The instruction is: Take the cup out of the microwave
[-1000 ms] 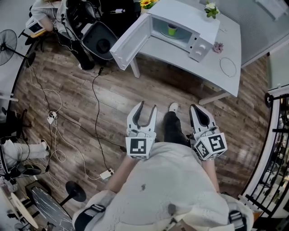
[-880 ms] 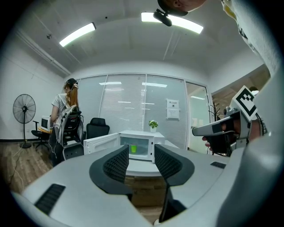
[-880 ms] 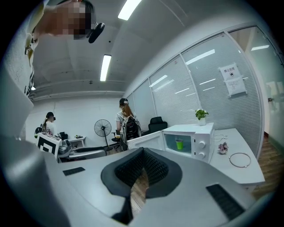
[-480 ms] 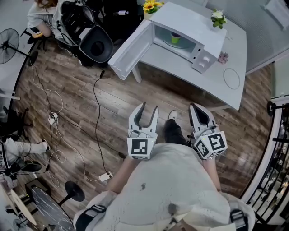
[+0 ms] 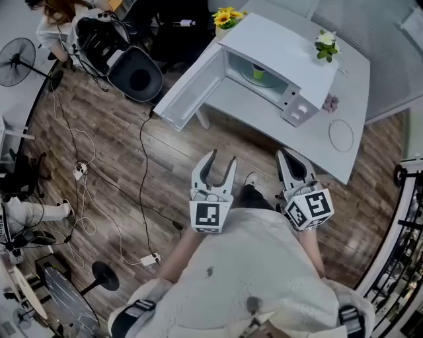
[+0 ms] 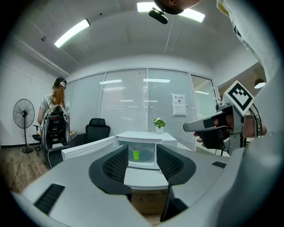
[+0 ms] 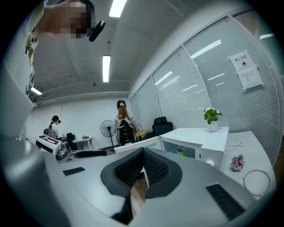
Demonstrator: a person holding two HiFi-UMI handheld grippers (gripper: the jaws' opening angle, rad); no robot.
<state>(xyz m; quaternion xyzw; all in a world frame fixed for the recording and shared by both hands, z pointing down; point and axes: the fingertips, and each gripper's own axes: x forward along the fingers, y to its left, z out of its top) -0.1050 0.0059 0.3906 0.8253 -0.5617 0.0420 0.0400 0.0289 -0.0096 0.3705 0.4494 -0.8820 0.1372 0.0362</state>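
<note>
A white microwave (image 5: 277, 46) stands on a white table (image 5: 344, 99), its door (image 5: 192, 89) swung wide open to the left. The green cup (image 5: 258, 72) sits upright inside on the turntable. Both grippers are held level over the wooden floor, well short of the table. My left gripper (image 5: 221, 160) is open and its jaws have just been opening, with nothing between them. In the left gripper view the far-off cup (image 6: 136, 154) shows in the gap of the left gripper (image 6: 140, 162). My right gripper (image 5: 285, 157) is shut and empty; the cup (image 7: 181, 151) lies right of the right gripper (image 7: 143, 164).
On the table stand a sunflower pot (image 5: 228, 14), a white-flowered plant (image 5: 326, 43), a small pink flower (image 5: 330, 102) and a cable loop (image 5: 340, 135). A black office chair (image 5: 135, 76), a fan (image 5: 14, 63) and cables with a power strip (image 5: 151, 259) lie to the left.
The microwave and table have drawn nearer in the head view as I walk toward them with both grippers. The left jaws have spread a little wider.
</note>
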